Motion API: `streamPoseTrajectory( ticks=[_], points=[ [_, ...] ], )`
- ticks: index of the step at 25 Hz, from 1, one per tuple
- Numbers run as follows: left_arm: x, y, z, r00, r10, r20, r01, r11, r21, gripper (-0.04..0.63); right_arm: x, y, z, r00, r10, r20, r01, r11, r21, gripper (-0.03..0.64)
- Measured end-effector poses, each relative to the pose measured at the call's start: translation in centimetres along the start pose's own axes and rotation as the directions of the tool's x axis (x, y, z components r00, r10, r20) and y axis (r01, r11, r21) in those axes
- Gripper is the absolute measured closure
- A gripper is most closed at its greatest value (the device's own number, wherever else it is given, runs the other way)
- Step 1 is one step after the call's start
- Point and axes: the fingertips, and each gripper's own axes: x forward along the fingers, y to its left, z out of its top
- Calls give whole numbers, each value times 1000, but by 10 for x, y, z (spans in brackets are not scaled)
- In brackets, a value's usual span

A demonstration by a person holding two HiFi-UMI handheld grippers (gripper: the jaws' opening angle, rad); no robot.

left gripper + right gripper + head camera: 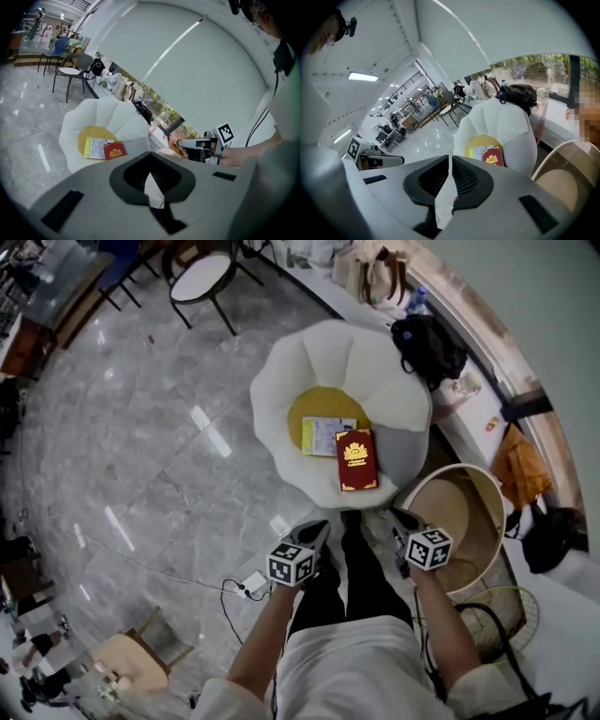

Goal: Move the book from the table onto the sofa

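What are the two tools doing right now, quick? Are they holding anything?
Left tool: closed, holding nothing.
Right tool: closed, holding nothing.

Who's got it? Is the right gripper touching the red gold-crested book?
Apart. The head view shows a gap between the right gripper and the red gold-crested book.

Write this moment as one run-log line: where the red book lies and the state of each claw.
red book with gold emblem: lying on white petal-shaped sofa | left claw: shut, empty | right claw: shut, empty
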Motion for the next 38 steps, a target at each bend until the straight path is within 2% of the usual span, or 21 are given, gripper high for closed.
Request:
streamPoseTrajectory(
  ticks=[5, 10, 19, 25, 30, 38],
  points=[
    [-62, -44, 5, 999, -18, 43, 17, 1000, 23, 594, -58, 49, 9, 999, 25, 36, -23, 998, -66, 569],
    [-110, -77, 10, 998, -34, 55, 31, 999, 44, 594, -105, 84, 19, 998, 6, 67, 1, 994, -109, 569],
    [-178, -103, 22, 985, -66, 157, 57, 996, 62, 594, -175, 125, 24, 986, 3, 166, 29, 982, -186, 569],
    [-192, -136, 11, 984, -57, 168, 36, 991, 127, 594, -198, 134, 21, 984, 38, 173, 1, 976, -220, 569],
    [-187, -172, 9, 978, -30, 208, -6, 985, 170, 594, -218, 132, 33, 985, 68, 157, -15, 949, -315, 569],
    [-181, -217, -13, 969, 42, 244, -84, 983, 164, 594, -265, 127, 35, 983, 132, 125, -66, 901, -428, 568]
  ],
)
